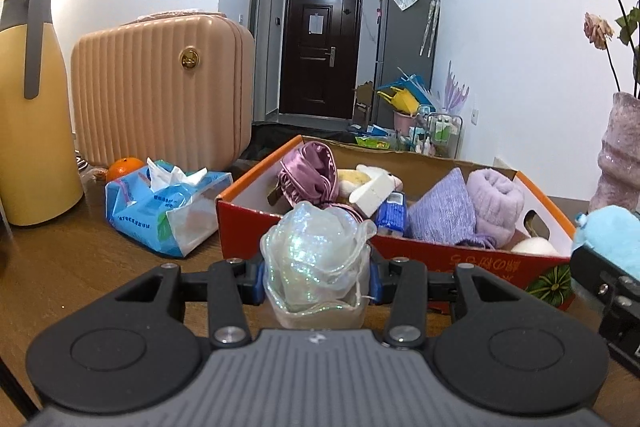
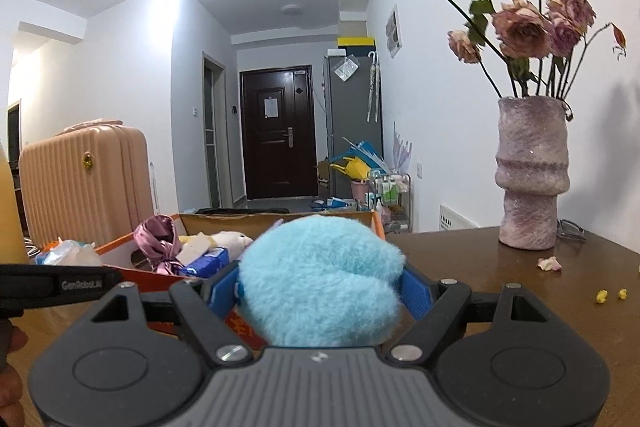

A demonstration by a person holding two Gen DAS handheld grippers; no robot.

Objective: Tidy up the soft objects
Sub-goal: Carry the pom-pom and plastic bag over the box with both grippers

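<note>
My left gripper (image 1: 316,275) is shut on an iridescent white organza scrunchie (image 1: 316,255), held just in front of the near wall of an orange cardboard box (image 1: 420,253). The box holds a mauve satin bonnet (image 1: 308,169), a cream plush toy (image 1: 372,183), a blue packet (image 1: 394,213), a lilac cloth (image 1: 444,211) and a rolled lilac towel (image 1: 494,205). My right gripper (image 2: 320,287) is shut on a fluffy light-blue plush (image 2: 320,279), held at the box's right end (image 2: 376,223). The plush also shows at the right edge of the left wrist view (image 1: 612,235).
A blue tissue pack (image 1: 164,203), an orange (image 1: 124,169), a pink ribbed case (image 1: 164,83) and a yellow thermos (image 1: 34,99) stand left of the box. A pink vase (image 2: 532,171) of dried roses stands on the wooden table (image 2: 520,291) at the right, with fallen petals (image 2: 550,263).
</note>
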